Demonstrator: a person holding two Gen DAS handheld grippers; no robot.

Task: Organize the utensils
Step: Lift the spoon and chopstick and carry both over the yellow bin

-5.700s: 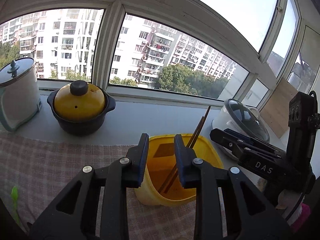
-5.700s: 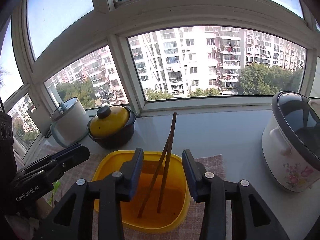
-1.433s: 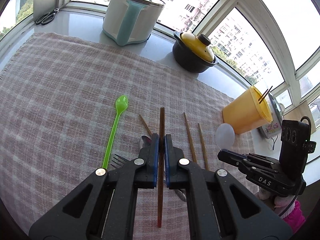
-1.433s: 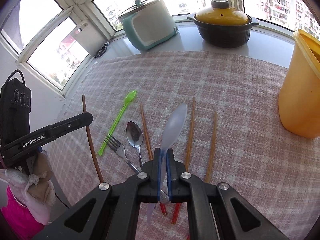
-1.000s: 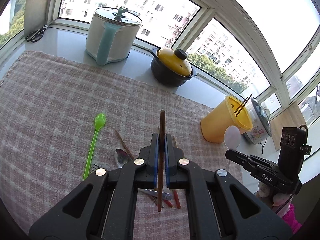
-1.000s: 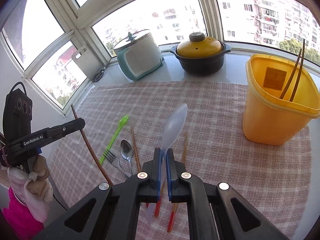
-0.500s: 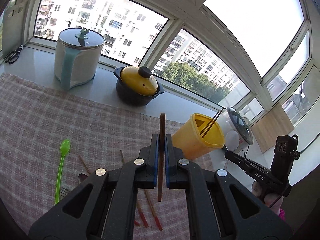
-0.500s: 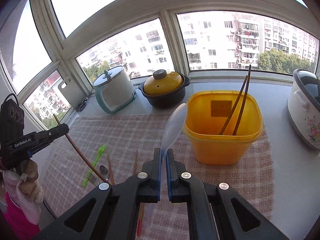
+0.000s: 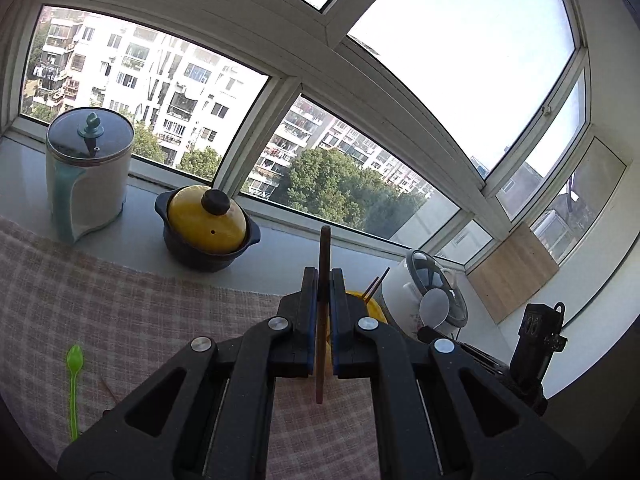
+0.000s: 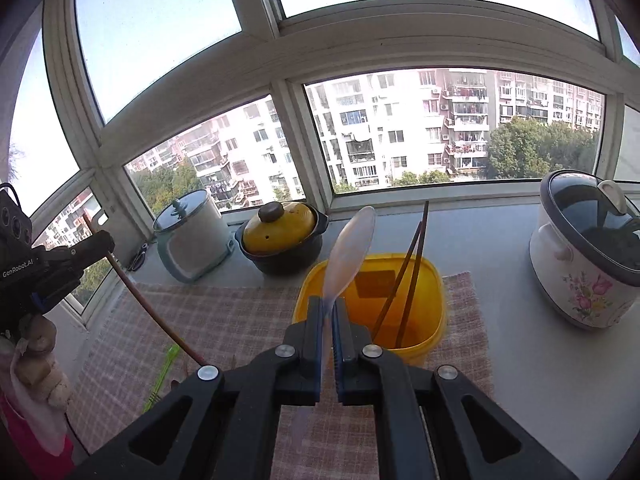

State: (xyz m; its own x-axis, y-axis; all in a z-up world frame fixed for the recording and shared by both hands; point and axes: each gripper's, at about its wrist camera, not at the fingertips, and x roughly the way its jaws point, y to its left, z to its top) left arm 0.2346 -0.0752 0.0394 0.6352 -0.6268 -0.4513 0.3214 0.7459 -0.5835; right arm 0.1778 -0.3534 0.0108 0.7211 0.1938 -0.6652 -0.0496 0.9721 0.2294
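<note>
My left gripper [image 9: 324, 280] pinched one chopstick [image 9: 322, 264], my right gripper [image 10: 327, 312] one spoon [image 10: 348, 252], while mid-frame the yellow bin [image 10: 434, 304] held two chopsticks [image 10: 412, 264].

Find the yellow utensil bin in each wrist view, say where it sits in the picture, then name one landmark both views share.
Left wrist view: the yellow utensil bin is at lower centre, mostly hidden behind the left claw.
Right wrist view: it sits at centre, just beyond the right claw, its opening in plain sight.
Shared landmark: the yellow-lidded black pot on the sill.
</note>
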